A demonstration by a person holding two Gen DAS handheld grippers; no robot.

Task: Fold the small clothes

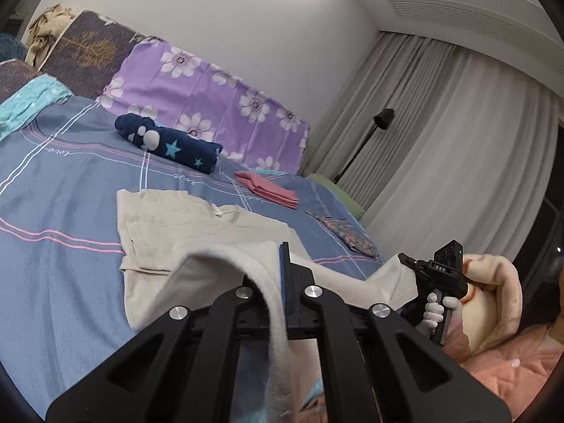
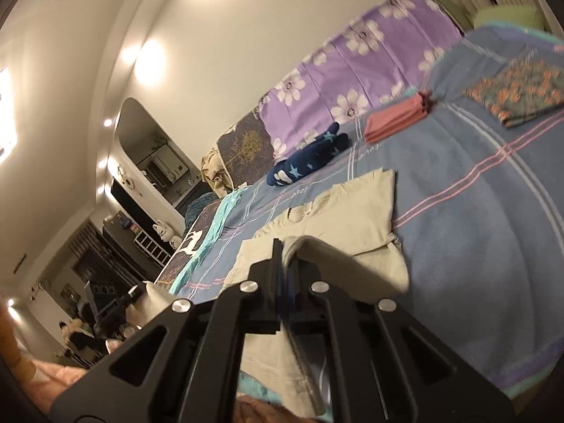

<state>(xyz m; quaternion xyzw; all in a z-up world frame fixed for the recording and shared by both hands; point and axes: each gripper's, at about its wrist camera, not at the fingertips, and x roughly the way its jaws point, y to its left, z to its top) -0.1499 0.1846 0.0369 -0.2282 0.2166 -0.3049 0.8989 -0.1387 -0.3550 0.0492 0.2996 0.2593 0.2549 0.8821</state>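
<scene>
Hidden: the near hem of the beige garment is covered by both tongs.
Left tongs: clenched on a lifted beige edge.
Right tongs: clenched on the other corner.
Garment: on the bed, near side.
Around: navy star roll, pink folded cloth farther.

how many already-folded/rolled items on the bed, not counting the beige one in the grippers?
3: navy star roll near the purple pillow, pink folded piece beside it, floral folded piece toward the bed's edge. More may lie out of view.
</scene>
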